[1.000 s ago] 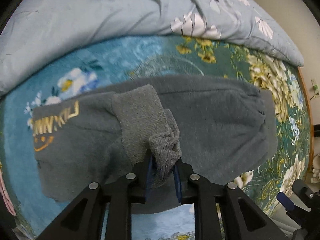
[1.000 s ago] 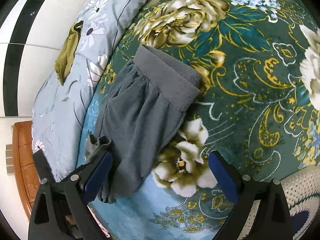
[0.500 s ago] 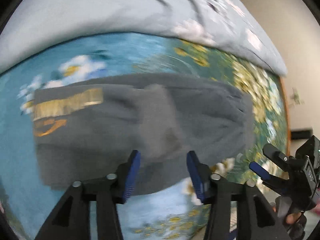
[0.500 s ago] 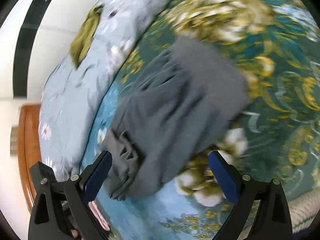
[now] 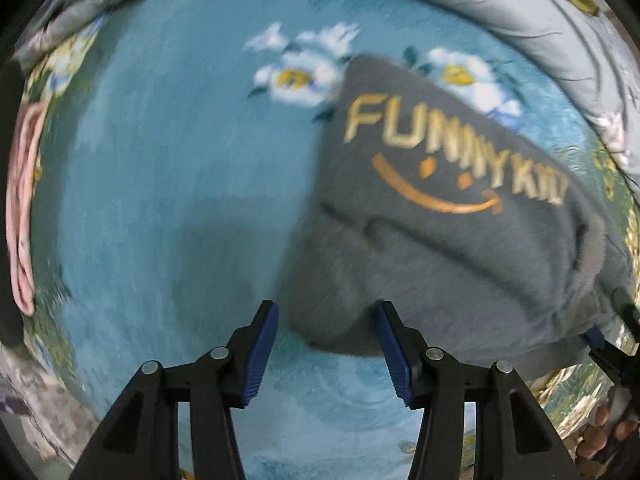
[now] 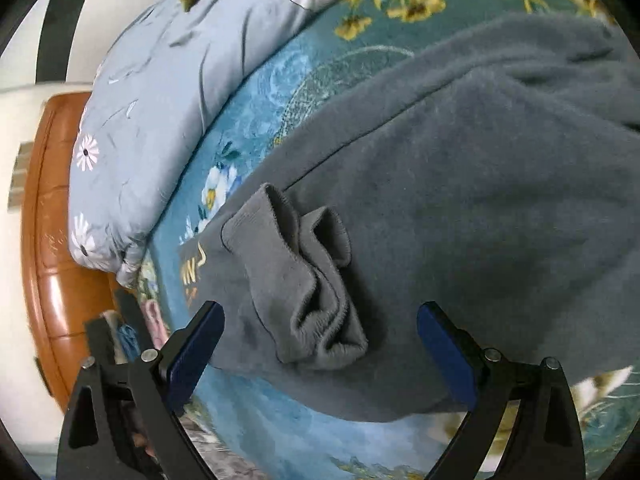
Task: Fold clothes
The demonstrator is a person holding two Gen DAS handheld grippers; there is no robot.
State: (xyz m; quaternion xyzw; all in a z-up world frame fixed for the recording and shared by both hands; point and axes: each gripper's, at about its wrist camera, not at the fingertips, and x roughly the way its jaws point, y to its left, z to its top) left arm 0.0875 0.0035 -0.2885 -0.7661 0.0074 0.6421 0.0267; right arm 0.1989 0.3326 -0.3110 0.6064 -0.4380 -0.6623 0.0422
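Cuff released — left claw open, trousers just ahead

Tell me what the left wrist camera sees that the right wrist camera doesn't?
Only the left view shows the whole gold lettering with its orange smile, plus a pink cloth at the edge. Only the right view shows the bunched ribbed cuffs, the pale blue quilt in full and the wooden bed frame. Both show the gray pants on the flowered blanket, with open tongs.
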